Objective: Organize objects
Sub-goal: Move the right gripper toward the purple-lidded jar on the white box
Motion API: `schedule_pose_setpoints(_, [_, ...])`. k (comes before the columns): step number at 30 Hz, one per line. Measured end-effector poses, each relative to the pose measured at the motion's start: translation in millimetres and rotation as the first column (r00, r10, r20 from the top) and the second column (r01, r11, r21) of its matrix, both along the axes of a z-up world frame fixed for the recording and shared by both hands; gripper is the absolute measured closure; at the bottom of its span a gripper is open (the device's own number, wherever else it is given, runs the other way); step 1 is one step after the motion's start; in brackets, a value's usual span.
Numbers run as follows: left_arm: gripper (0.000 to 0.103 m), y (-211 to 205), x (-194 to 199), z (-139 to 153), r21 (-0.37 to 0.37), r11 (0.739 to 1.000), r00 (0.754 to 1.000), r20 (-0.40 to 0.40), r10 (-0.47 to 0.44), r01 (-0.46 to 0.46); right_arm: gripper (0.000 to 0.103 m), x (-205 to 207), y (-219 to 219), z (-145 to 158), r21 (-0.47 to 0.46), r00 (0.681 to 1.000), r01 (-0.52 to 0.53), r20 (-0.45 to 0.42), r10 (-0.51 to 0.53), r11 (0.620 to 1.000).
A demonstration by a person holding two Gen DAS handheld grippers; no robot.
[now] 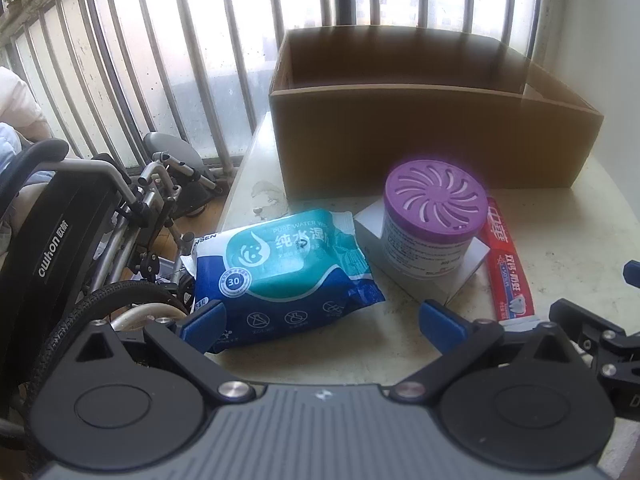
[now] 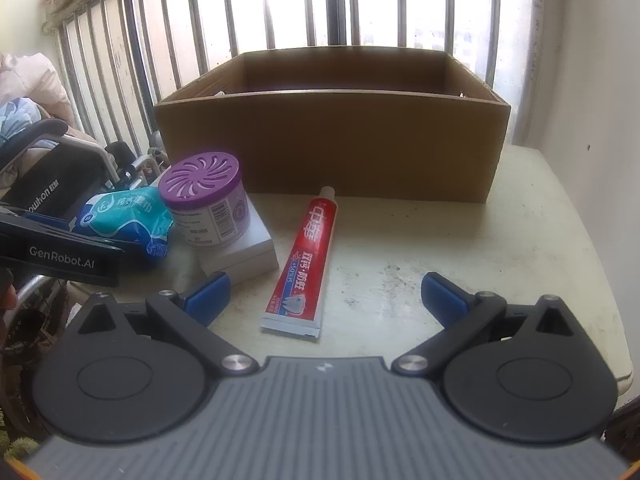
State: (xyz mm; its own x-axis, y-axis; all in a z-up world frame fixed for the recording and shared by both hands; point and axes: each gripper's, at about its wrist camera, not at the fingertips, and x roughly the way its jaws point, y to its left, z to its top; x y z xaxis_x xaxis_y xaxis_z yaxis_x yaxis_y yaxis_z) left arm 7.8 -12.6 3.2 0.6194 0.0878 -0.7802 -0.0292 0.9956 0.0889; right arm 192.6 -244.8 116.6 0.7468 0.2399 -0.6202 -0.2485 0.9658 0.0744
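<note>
On the pale, stained worktop [image 2: 400, 248], in front of the open brown cardboard box [image 2: 328, 144], four things lie waiting, none yet in the box. Both tongs stand wide and hold nothing: the left tongs [image 1: 320, 320] hover over the soft blue and teal pack of wet wipes [image 1: 280, 268], the right tongs [image 2: 324, 296] over the red and white toothpaste tube [image 2: 306, 256]. I judge that the pack is light and squashy, with a slippery film, so it is better to pinch it across its narrow middle than at the thin sealed ends. The tube lies flat with its white cap toward the box; it looks soft in the body and stiffer near the cap and the crimped tail, so a grip across the width, near the middle, should hold. The white round air freshener can with the purple vented lid [image 2: 204, 204] stands upright on a flat grey-white box [image 2: 248, 252]; the can seems rigid and smooth, and too wide to hold easily, so lifting it may disturb the box below.
</note>
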Motion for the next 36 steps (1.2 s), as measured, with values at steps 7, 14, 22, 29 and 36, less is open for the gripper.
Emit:
schedule_pose_setpoints(7, [0.000, -7, 4, 0, 0.010, 1.000, 1.000, -0.003, -0.013, 0.013, 0.001, 2, -10, -3, 0.021, 1.000, 0.025, -0.005, -0.025, 0.999])
schedule_pose_setpoints(14, [0.000, -11, 9, 1, 0.015, 1.000, 1.000, -0.002, -0.019, 0.019, 0.001, 6, -16, -5, 0.037, 0.999, 0.042, -0.009, -0.042, 0.998])
schedule_pose_setpoints(22, [0.000, -13, 17, 1, 0.026, 0.999, 0.999, 0.009, -0.043, 0.043, 0.001, 18, -20, -7, 0.037, 0.998, 0.062, -0.002, -0.062, 0.997])
schedule_pose_setpoints(29, [0.000, -6, 24, 1, -0.005, 0.997, 0.996, 0.047, -0.077, 0.077, 0.001, 32, -14, 2, -0.021, 0.995, 0.071, 0.065, -0.070, 0.997])
schedule_pose_setpoints(36, [0.000, -1, 29, -1, -0.048, 0.982, 0.978, 0.106, -0.179, 0.185, 0.001, 45, -4, 7, -0.030, 0.993, 0.045, 0.114, -0.041, 0.999])
